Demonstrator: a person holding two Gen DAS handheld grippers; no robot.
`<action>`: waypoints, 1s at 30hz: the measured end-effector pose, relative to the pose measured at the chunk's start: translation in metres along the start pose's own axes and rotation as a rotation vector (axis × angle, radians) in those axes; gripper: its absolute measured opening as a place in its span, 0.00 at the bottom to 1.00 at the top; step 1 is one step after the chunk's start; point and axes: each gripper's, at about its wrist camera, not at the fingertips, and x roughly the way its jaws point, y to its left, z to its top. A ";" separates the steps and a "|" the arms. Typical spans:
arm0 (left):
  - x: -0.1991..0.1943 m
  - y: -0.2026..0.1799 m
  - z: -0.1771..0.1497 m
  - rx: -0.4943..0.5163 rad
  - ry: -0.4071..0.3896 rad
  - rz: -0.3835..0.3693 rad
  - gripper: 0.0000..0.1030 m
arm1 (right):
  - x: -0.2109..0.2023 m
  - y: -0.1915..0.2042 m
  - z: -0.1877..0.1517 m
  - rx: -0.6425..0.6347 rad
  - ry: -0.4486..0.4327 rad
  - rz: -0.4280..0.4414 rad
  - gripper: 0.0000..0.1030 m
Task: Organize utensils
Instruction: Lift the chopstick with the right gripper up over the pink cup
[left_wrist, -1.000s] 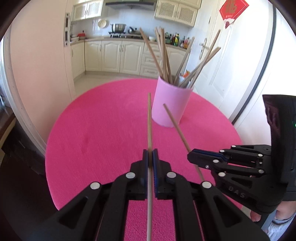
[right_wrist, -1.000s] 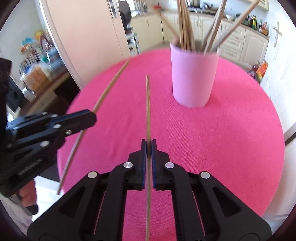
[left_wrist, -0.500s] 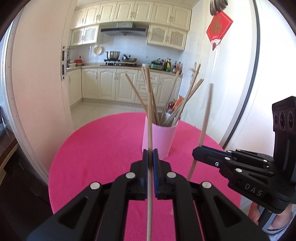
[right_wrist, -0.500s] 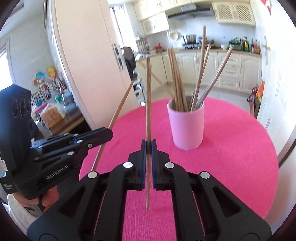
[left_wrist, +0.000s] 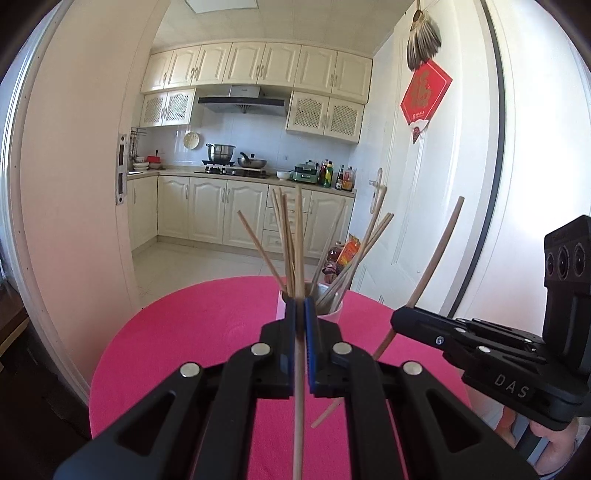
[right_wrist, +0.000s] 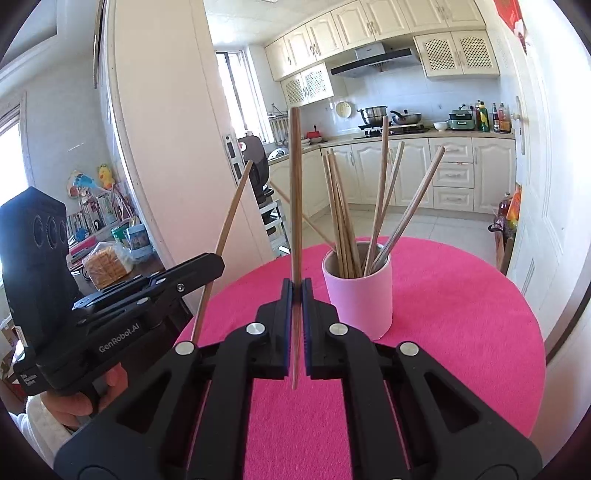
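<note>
Nearest the lens in each wrist view, a pair of jaws is pressed together on a single wooden chopstick. The left gripper (left_wrist: 300, 314) pinches the left chopstick (left_wrist: 297, 398) partway along, so the stick stands roughly upright, its lower length hanging free above the bench (left_wrist: 192, 332). The right gripper (right_wrist: 295, 291) holds the right chopstick (right_wrist: 294, 192) the same way, near its lower end. Holding them upright probably readies each to drop end-first into the holder. Just beyond the grippers, on the pink-covered bench, stands the pink cup (right_wrist: 364, 302), upright and open-topped. It already holds a loose bundle of chopsticks (right_wrist: 341, 218), leaning outward against the rim in several directions, with room between them.
</note>
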 end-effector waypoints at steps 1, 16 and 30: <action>0.000 0.001 0.001 -0.002 -0.006 0.001 0.05 | 0.001 -0.001 0.001 0.001 -0.001 0.000 0.05; 0.009 0.008 0.022 -0.023 -0.170 -0.025 0.05 | 0.000 -0.009 0.014 0.013 -0.091 -0.007 0.05; 0.042 0.021 0.044 -0.102 -0.342 0.004 0.05 | 0.007 -0.027 0.039 0.012 -0.202 -0.050 0.05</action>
